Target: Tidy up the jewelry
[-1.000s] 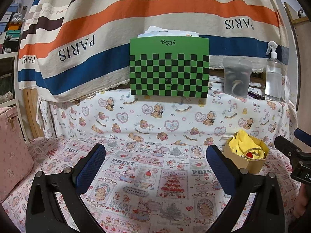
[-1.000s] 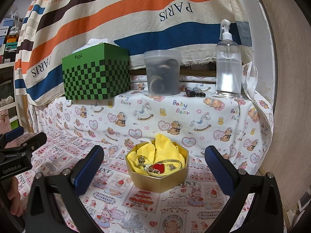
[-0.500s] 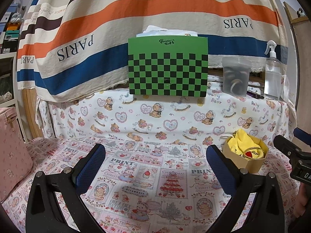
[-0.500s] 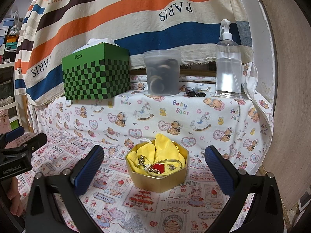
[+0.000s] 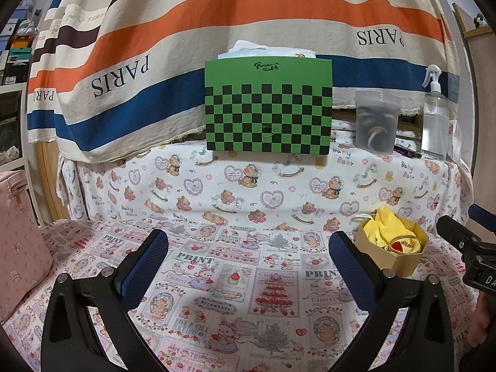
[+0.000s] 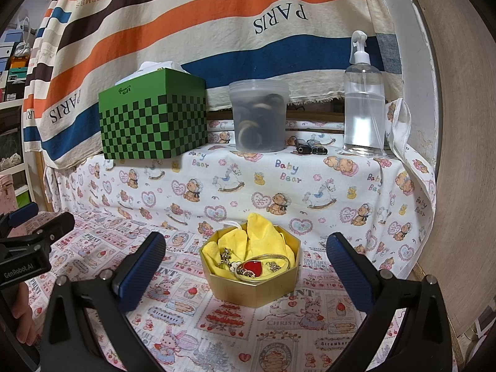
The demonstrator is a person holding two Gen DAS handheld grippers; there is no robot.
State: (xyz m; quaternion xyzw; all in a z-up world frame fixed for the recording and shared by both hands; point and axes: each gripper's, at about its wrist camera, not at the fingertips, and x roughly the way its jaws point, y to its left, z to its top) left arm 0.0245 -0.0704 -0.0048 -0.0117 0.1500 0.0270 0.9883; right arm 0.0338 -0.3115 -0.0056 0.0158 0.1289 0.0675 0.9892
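"PARIS" is read on the striped cloth (image 6: 192,28), "Baby Bear" on the shelf cover (image 6: 286,167), "GenRobot.AI" on the left gripper (image 6: 37,217). Both the left gripper and the right gripper (image 6: 246,252) are held wide open, empty. The gold box (image 6: 251,282) sits between the right fingers, ahead; the jewelry (image 6: 252,266) inside is tangled, so its orientation cannot be told.
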